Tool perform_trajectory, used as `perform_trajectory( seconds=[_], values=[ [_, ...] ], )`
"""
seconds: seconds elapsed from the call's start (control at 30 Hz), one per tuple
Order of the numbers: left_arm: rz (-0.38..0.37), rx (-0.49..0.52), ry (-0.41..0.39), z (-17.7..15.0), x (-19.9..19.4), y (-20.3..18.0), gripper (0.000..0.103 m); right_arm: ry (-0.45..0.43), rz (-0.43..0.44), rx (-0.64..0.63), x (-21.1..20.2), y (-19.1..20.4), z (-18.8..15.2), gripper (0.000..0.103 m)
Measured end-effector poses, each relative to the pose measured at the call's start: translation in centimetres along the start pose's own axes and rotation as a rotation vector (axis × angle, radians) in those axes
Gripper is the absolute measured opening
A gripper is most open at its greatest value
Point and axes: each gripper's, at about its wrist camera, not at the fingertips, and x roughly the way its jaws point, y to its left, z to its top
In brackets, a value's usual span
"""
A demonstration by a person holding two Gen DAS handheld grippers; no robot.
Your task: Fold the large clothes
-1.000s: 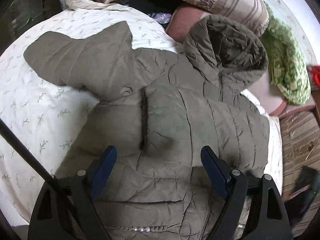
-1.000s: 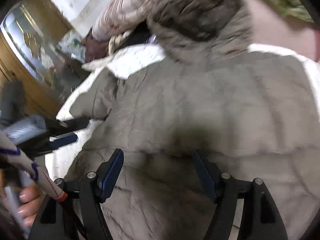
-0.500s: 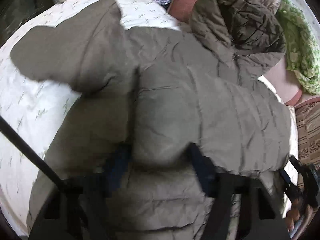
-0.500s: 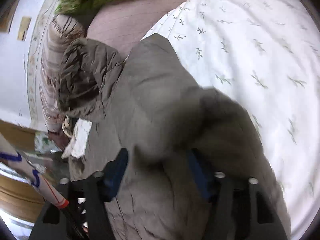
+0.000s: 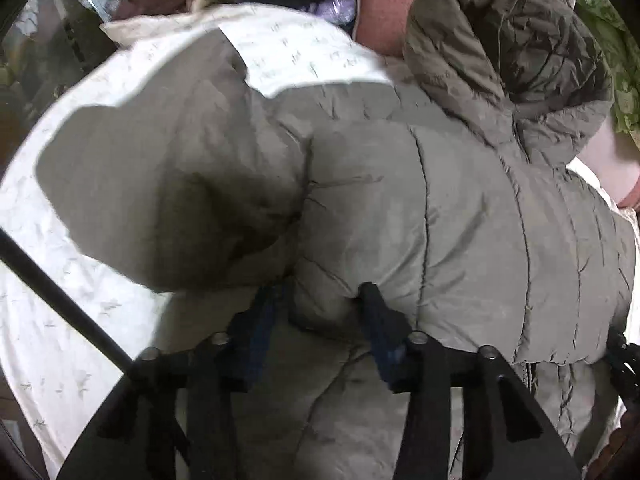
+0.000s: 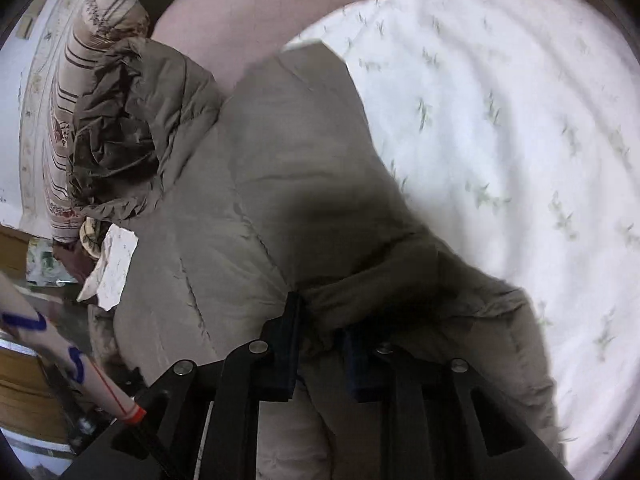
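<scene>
no brand, label or readable writing visible; only blue scribbled marks and a red band on a pale tube (image 6: 76, 364) at the lower left of the right claw.

puffer jacket (image 5: 460, 216): grey-olive, quilted, hooded, spread on the bed sheet (image 6: 500, 120), white with small leaf sprigs. it lies directly ahead of and under both claws.

left claw (image 5: 320, 308): blue-padded fingers pinching a bulge of the jacket body between them. one sleeve (image 5: 160, 168) lies ahead to its left, the hood (image 5: 508, 48) ahead to its right.

right claw (image 6: 320, 332): fingers drawn close, pinching a dark fold of jacket fabric. hood ahead to its left, bare sheet to its right.

surroundings: striped pillow (image 6: 100, 28) beyond the hood; green patterned cloth (image 5: 616, 80) far right of the left claw; pink bedding (image 6: 224, 20) ahead; a dark rod (image 5: 60, 296) crossing left of the left claw.
</scene>
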Motion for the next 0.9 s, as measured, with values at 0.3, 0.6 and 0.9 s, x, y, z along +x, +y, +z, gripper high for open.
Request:
perform_trajectory(
  seconds=[0.3, 0.6, 0.9],
  values=[
    [-0.018, -0.148, -0.060, -0.3, -5.1, 5.5, 0.060, -0.172, 0.113, -0.211, -5.6, 5.0, -4.9, 0.087],
    [-0.241, -0.447, -0.035, 0.6, -6.1, 17.8, 0.081, -0.200, 0.202, -0.592, -6.5, 16.1, -14.4, 0.092],
    [-0.054, -0.740, 0.006, 4.3, 1.0, 29.5, 0.080, -0.071, 0.219, -0.646, 1.4, 23.2, -14.3, 0.092]
  ],
)
